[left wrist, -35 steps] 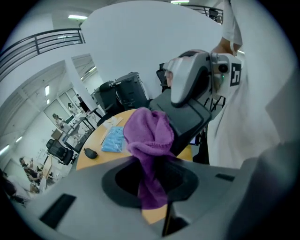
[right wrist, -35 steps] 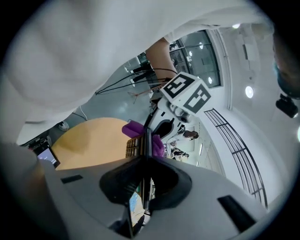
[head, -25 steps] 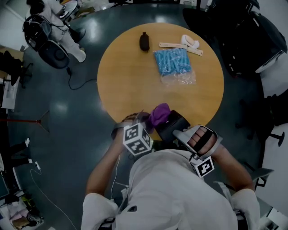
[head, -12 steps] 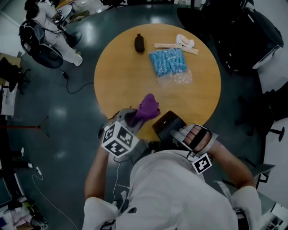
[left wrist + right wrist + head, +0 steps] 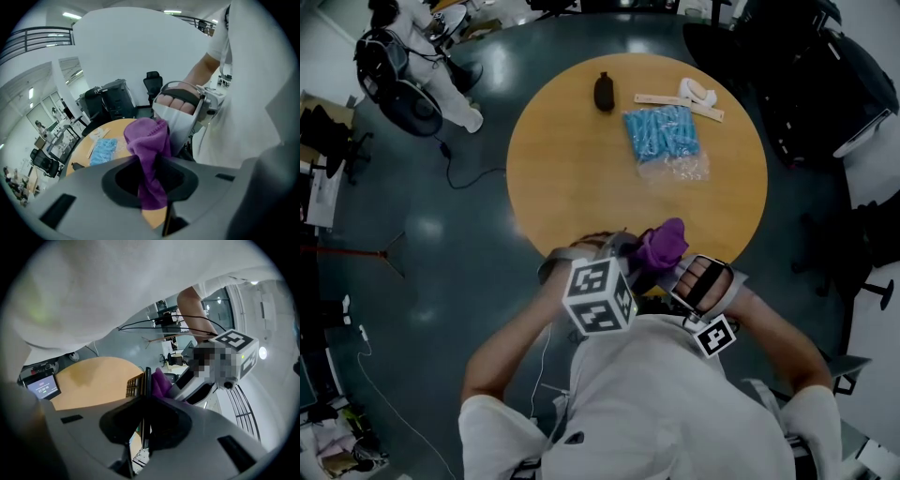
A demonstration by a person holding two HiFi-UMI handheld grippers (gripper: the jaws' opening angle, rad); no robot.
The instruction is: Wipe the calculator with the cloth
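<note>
My left gripper (image 5: 639, 255) is shut on a purple cloth (image 5: 664, 243), which bunches up past its jaws at the table's near edge. The cloth (image 5: 148, 140) hangs between the jaws in the left gripper view, right in front of the right gripper's body (image 5: 180, 105). My right gripper (image 5: 143, 427) is shut on a dark calculator (image 5: 141, 389), held edge-on with its keys facing left. The cloth (image 5: 161, 382) lies against the calculator's far side. In the head view the cloth and my right gripper (image 5: 682, 274) hide the calculator.
On the round wooden table (image 5: 572, 169), at the far side, lie a blue plastic packet (image 5: 661, 132), a small black object (image 5: 603, 91), a wooden ruler (image 5: 675, 99) and a white item (image 5: 700, 90). Chairs and dark equipment stand around on the grey floor.
My left gripper swung out to the left, then rose and came right with the cloth, which now covers the calculator. The right gripper dropped slightly, still holding the calculator.
</note>
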